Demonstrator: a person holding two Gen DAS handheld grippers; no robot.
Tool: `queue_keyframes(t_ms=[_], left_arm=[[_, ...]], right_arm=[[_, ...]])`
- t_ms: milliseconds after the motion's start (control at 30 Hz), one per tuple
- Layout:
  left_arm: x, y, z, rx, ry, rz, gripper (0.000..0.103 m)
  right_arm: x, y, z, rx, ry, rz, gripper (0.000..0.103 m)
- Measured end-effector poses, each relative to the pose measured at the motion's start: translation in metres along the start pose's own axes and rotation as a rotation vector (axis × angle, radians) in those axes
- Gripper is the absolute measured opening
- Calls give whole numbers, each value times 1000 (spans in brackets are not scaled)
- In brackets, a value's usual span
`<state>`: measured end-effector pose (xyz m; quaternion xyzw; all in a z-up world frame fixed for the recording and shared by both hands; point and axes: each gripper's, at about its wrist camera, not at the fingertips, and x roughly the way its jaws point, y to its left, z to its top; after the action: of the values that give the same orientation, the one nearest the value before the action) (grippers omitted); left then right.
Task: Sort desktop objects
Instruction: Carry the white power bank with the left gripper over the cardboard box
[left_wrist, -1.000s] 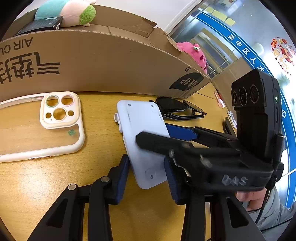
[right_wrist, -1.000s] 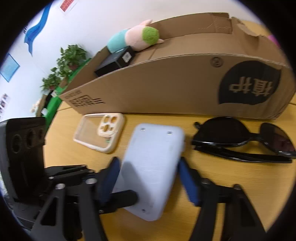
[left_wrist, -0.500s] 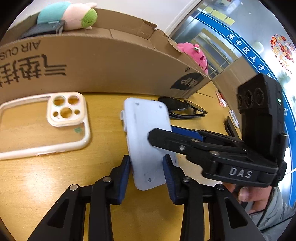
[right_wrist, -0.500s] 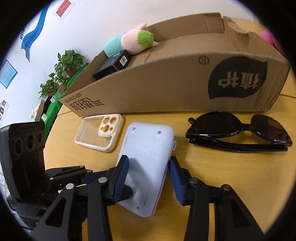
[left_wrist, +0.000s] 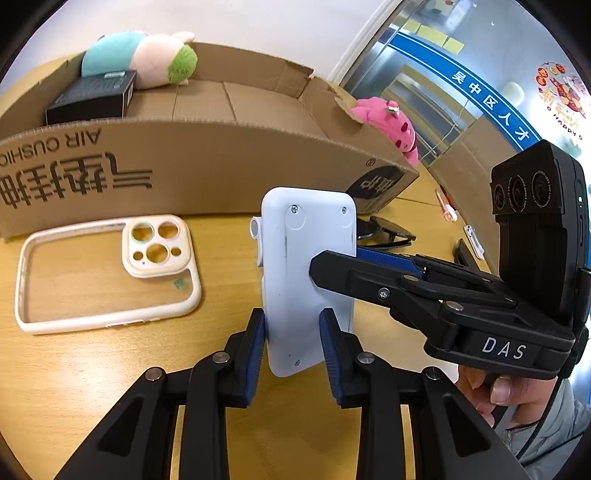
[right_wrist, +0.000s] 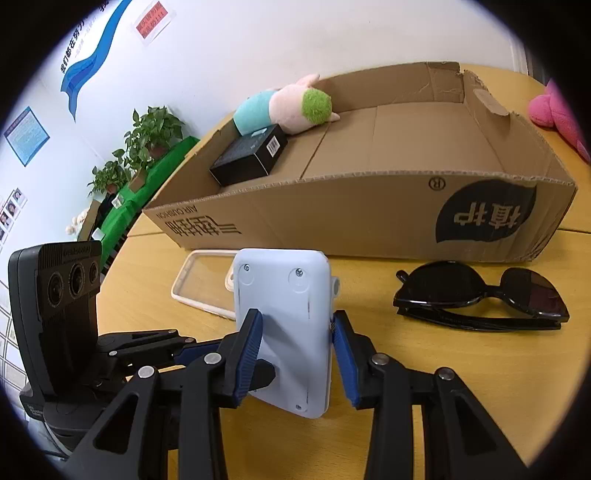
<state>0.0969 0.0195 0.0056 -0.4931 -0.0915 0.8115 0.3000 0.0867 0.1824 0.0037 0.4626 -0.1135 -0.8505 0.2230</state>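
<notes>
Left gripper (left_wrist: 292, 343) & right gripper (right_wrist: 297, 347) both have the white plastic device (left_wrist: 306, 273) between blue pads, jaws closing on it. It's tilted up, back side facing the cams, w/ small screws in the corners and a round nub on one edge; front face hidden, so can't tell exactly what it is. In the left wrist view the pads sit against its lower edges; in the right wrist view the left pad touches, the right pad looks a hair off, hard to tell.

Writing: "DAS" in white on the right gripper body. Cardboard box (right_wrist: 369, 210) reads "AIR CUSHION" upside down, plus Chinese characters, a circled R and a dark leaf-shaped logo. Wall signs w/ Chinese text, too small to read.

In the box: black carton (right_wrist: 251, 157) w/ barcode label, teal-pink-green plush (right_wrist: 284, 107). Pink plush (left_wrist: 388, 125) beyond the box, partly hidden. On the wooden table (right_wrist: 424, 369): clear phone case (left_wrist: 107, 273) w/ cream camera ring, black sunglasses (right_wrist: 480, 295). Person's fingers (left_wrist: 495, 391) under the right gripper, cut off at frame edge.
</notes>
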Motion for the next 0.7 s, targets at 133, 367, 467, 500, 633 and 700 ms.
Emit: queue_keyframes(t_ms=[133, 367, 467, 500, 633, 700], left_arm=[[-10, -3, 4, 11, -27, 3, 31], [-22, -9, 13, 24, -64, 13, 31], [-32, -12, 21, 20, -102, 19, 31], [-35, -15, 24, 24, -112, 24, 31], [-49, -24, 43, 67, -153, 36, 31], [-55, -28, 53, 93, -171, 43, 31]], right_arm=[[-9, 7, 5, -21, -32, -3, 38], [-19, 12, 13, -32, -71, -3, 38], [-26, 18, 21, -51, -100, -7, 38], [-29, 19, 24, -57, -110, -7, 38], [-43, 24, 42, -78, -168, 2, 38], [-49, 27, 48, -86, -196, 0, 38]])
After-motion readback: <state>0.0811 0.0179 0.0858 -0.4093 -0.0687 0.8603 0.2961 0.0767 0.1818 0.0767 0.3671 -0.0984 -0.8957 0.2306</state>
